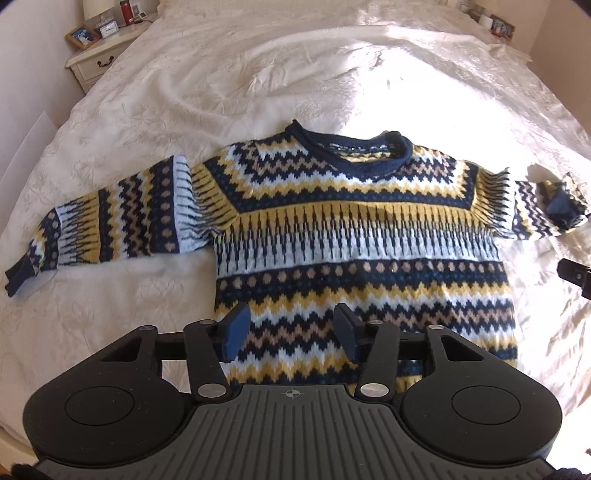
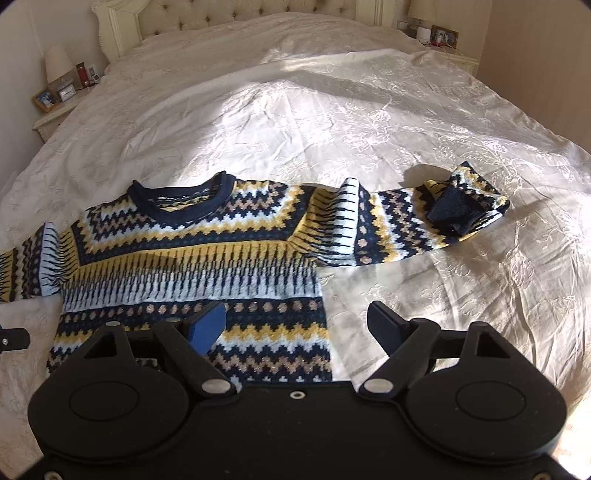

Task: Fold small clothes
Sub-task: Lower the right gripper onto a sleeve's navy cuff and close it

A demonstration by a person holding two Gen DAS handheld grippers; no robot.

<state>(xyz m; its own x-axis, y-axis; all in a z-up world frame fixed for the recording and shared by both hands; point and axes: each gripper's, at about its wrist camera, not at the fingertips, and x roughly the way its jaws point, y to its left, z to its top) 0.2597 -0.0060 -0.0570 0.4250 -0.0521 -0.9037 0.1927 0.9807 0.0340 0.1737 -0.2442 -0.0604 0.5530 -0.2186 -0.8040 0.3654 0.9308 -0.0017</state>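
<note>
On the bed: sweater (image 1: 354, 236) lies flat and face up on the pale bedspread (image 1: 258, 81), navy collar (image 1: 351, 155) toward the headboard (image 2: 258, 14) — zigzag bands of navy, yellow, white and tan.
Sweater's sleeves: the one on my left side (image 1: 103, 221) is stretched straight out from the body; the one on my right side (image 2: 417, 225) also runs outward, but its end is folded back on itself, the navy cuff (image 2: 454, 214) lying on top of the pattern.
My left gripper (image 1: 291, 336): hangs over the sweater's lower body near the hem, jaws spread, nothing between them.
My right gripper (image 2: 299, 326): hangs over the sweater's lower right edge — one finger (image 2: 207, 325) above the knit, the other (image 2: 388, 325) above bare bedspread beside it; jaws spread wide, holding nothing.
Beyond the sweater's left sleeve: bedside table (image 1: 99, 51) with a picture frame (image 1: 82, 37), a lamp and a red bottle (image 1: 126, 13).
Light: sun falls across the bedspread past the collar.
</note>
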